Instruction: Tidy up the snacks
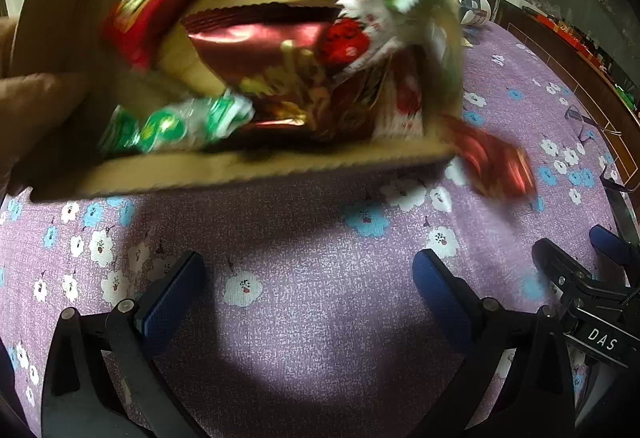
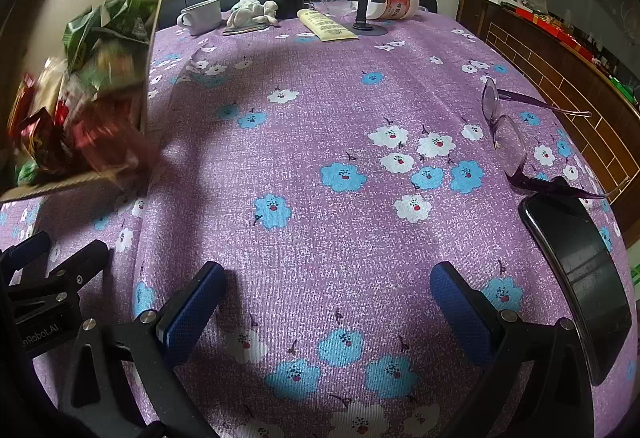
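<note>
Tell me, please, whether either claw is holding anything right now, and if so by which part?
Neither holds anything: the left claw and right claw are both open over the bare tablecloth, short of the cardboard box.

The cardboard box (image 1: 256,170) lies tipped on the tablecloth (image 2: 320,142), with snack packets (image 1: 260,66) inside it. One packet (image 1: 492,162) lies just right of the box. Glasses (image 2: 508,134) and a phone (image 2: 584,278) lie far right of the box.
</note>
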Available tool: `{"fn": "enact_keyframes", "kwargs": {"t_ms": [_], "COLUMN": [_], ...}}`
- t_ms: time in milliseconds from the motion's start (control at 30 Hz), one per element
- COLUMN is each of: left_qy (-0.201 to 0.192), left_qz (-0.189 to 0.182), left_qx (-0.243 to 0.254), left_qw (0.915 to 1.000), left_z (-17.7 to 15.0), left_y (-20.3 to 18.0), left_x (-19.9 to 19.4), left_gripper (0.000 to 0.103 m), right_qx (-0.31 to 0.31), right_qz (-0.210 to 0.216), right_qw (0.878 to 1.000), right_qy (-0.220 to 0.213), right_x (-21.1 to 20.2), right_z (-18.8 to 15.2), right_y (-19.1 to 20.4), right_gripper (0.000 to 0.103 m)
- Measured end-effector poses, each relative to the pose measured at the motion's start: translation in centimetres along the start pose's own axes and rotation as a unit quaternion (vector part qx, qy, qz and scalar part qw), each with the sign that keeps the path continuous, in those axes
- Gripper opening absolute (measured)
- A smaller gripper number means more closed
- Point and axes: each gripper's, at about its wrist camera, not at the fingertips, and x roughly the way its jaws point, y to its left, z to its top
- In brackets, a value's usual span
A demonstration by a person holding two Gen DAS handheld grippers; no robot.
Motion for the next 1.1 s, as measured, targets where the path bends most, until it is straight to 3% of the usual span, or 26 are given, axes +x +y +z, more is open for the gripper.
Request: {"fn": "enact_keyframes", "kwargs": {"t_ms": [1100], "left_qy": [0.000], "left_qz": [0.000], "left_qx": [0.000], "left_qw": [1.0000], "left_z": [0.80], "left_y": [-0.80], "left_x": [0.46], "left_gripper": [0.103], "right_qx": [0.000], "right_qz": [0.000], "right_qw": [1.000], "right_qy": [0.000], "right_x": [-0.04], "right_z": [-0.06], "right_y": [0.07], "right_gripper": [0.103]}}
